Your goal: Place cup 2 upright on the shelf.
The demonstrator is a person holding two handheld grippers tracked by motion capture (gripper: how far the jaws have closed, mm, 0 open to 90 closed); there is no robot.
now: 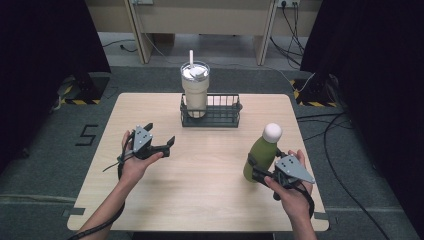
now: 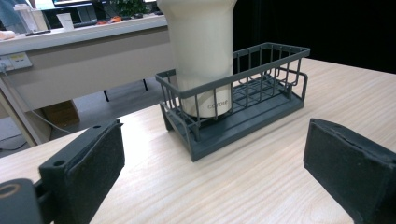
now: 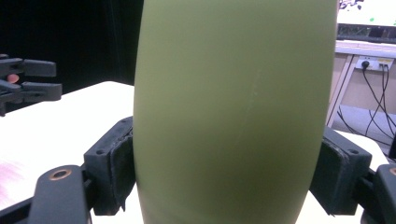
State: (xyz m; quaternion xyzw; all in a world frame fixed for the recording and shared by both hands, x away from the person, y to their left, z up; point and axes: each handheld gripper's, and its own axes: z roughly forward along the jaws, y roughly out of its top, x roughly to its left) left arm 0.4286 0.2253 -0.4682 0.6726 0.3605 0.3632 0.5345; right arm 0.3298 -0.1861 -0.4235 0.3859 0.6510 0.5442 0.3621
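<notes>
Bottle (image 1: 261,158), green body with a rounded white cap: it stands upright on the right side of your table (image 1: 210,200), near the front edge, and your right gripper (image 1: 261,173) is clamped around its lower body. In the right gripper view the green wall (image 3: 233,112) sits between both black pads (image 3: 122,163), each pressed against a side.

Table, light wood grain, rounded corners: it carries every item listed below.

Tumbler (image 1: 195,89), cream-coloured, clear lid, white straw: it stands upright in the left end of the basket, at the back centre of the table. In the left gripper view its lower body (image 2: 201,56) shows small printed lettering near the base, too small to read with certainty.

Basket (image 1: 222,117), dark grey wire, rectangular, on a solid base: the right-hand part of it is unoccupied. The left gripper view shows its bars (image 2: 261,79) ahead of your jaws.

Left gripper (image 1: 161,137): you hold it on the left side of the table, well apart from the basket, jaws spread wide and gripping nothing; both foam pads (image 2: 100,172) frame bare tabletop.
</notes>
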